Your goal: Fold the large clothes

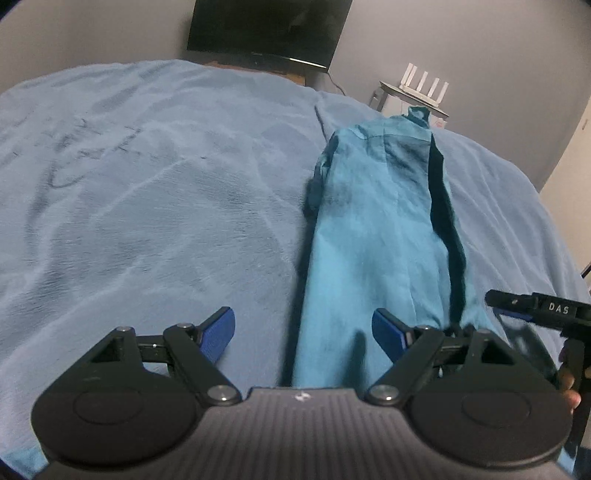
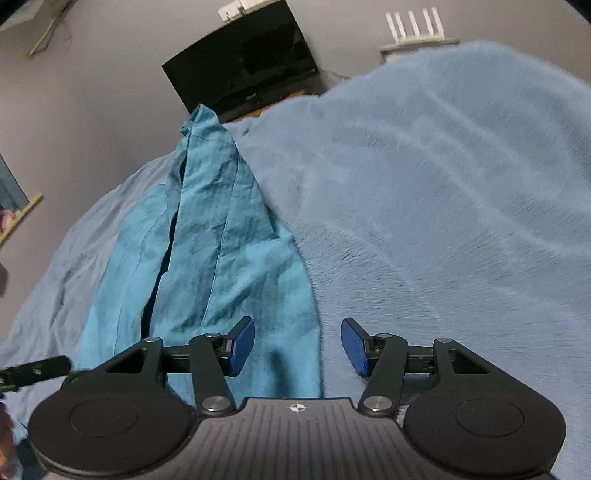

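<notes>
Teal garment point(image 1: 376, 221) lies lengthwise ahead of both spread, empty tongs point(image 2: 298, 345).

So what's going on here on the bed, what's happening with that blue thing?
A person holding a claw in each hand is folding a teal cotton garment laid lengthwise in a long narrow strip on a pale blue fuzzy blanket. The left claw and the right claw are both open at the garment's near end, gripping nothing. A black flat screen and a white router sit beyond the bed.
</notes>
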A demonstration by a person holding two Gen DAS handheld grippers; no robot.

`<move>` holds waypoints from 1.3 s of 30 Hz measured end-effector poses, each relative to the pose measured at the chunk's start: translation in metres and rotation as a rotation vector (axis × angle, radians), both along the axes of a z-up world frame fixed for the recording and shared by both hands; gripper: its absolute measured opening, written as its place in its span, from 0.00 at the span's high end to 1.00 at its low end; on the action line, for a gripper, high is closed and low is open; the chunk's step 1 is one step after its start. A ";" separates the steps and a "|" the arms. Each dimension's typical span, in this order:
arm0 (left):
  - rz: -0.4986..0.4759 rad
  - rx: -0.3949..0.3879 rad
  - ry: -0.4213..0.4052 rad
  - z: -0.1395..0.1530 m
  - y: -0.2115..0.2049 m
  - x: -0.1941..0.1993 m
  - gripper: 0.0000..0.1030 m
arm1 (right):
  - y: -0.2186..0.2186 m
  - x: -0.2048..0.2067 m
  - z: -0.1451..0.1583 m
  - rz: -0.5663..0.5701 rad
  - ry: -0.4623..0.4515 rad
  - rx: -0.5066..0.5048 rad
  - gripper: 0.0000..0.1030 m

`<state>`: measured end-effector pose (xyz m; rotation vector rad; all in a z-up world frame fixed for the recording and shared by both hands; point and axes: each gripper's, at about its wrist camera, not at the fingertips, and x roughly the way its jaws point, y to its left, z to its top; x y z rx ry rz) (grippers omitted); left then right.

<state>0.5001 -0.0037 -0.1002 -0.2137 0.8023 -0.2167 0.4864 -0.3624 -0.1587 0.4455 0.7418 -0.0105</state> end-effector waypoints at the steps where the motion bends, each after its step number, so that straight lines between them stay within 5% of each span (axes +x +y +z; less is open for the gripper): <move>1: -0.007 -0.018 0.004 -0.003 -0.001 0.004 0.21 | 0.001 0.005 -0.003 0.007 0.003 0.016 0.46; 5: -0.020 -0.024 -0.010 -0.012 -0.012 0.013 0.28 | 0.004 0.021 -0.017 -0.021 0.027 0.043 0.40; 6: -0.016 -0.017 0.004 -0.014 -0.015 0.016 0.41 | 0.001 0.022 -0.020 -0.032 0.034 0.068 0.39; 7: -0.014 -0.016 0.030 -0.017 -0.015 0.018 0.66 | -0.001 0.023 -0.023 -0.036 0.037 0.097 0.39; 8: -0.021 -0.033 0.056 -0.020 -0.015 0.021 0.82 | -0.003 0.022 -0.024 -0.035 0.030 0.118 0.45; 9: -0.030 -0.055 0.058 -0.021 -0.015 0.021 0.97 | -0.004 0.020 -0.023 -0.026 0.015 0.137 0.70; 11: -0.073 -0.028 -0.015 -0.012 -0.017 0.010 1.00 | -0.005 0.014 -0.019 -0.001 -0.015 0.159 0.95; 21: -0.193 -0.070 -0.213 0.028 0.011 -0.089 1.00 | -0.001 -0.097 0.045 0.164 -0.340 0.218 0.99; 26: -0.162 -0.057 -0.175 0.023 0.024 -0.124 1.00 | 0.010 -0.128 0.048 0.123 -0.289 0.147 0.97; 29: -0.118 -0.043 -0.146 0.022 0.025 -0.134 1.00 | 0.011 -0.131 0.045 0.082 -0.221 0.116 0.83; 30: -0.102 -0.034 -0.132 0.021 0.025 -0.132 1.00 | 0.014 -0.130 0.043 0.064 -0.196 0.088 0.66; 32: -0.070 -0.032 -0.097 0.019 0.023 -0.124 0.99 | 0.019 -0.125 0.039 0.048 -0.168 0.035 0.55; 35: -0.020 -0.081 -0.057 0.015 0.024 -0.101 0.80 | 0.019 -0.103 0.029 0.034 -0.125 0.009 0.55; 37: 0.012 -0.111 -0.048 0.012 0.026 -0.081 0.46 | 0.019 -0.082 0.021 0.020 -0.095 0.013 0.54; 39: 0.053 -0.117 -0.067 0.011 0.024 -0.063 0.38 | 0.015 -0.060 0.011 0.003 -0.083 0.028 0.54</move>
